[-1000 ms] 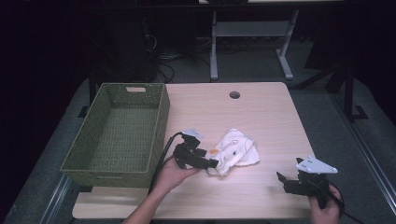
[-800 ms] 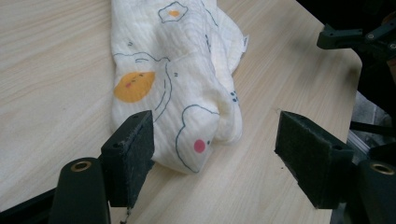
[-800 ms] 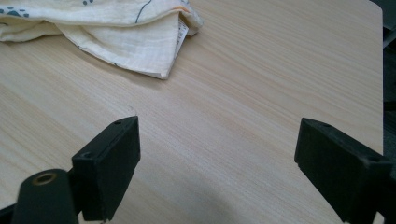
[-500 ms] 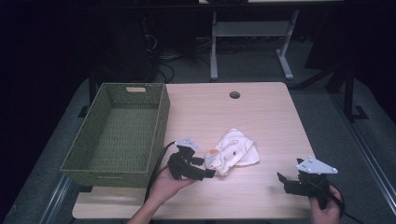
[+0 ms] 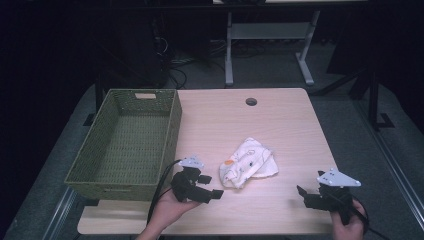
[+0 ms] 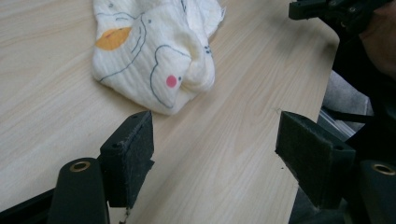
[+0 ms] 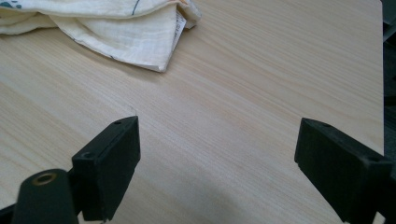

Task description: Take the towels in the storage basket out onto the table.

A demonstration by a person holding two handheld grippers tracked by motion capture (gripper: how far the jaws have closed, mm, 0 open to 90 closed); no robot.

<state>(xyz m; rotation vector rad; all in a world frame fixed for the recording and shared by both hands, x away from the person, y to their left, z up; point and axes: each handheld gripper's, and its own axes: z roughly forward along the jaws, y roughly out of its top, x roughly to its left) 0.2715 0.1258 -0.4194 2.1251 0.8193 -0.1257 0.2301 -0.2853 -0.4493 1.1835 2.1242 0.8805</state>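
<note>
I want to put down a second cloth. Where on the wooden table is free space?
The light wooden table is bare between the crumpled cream printed cloth and the far edge with the round cable hole, and between the cloth and the right gripper. It is tight between the cloth, the left gripper and the green woven basket.

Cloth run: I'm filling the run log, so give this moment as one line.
left gripper: open, beside cloth, not touching | right gripper: open, apart | basket: nothing inside
</note>
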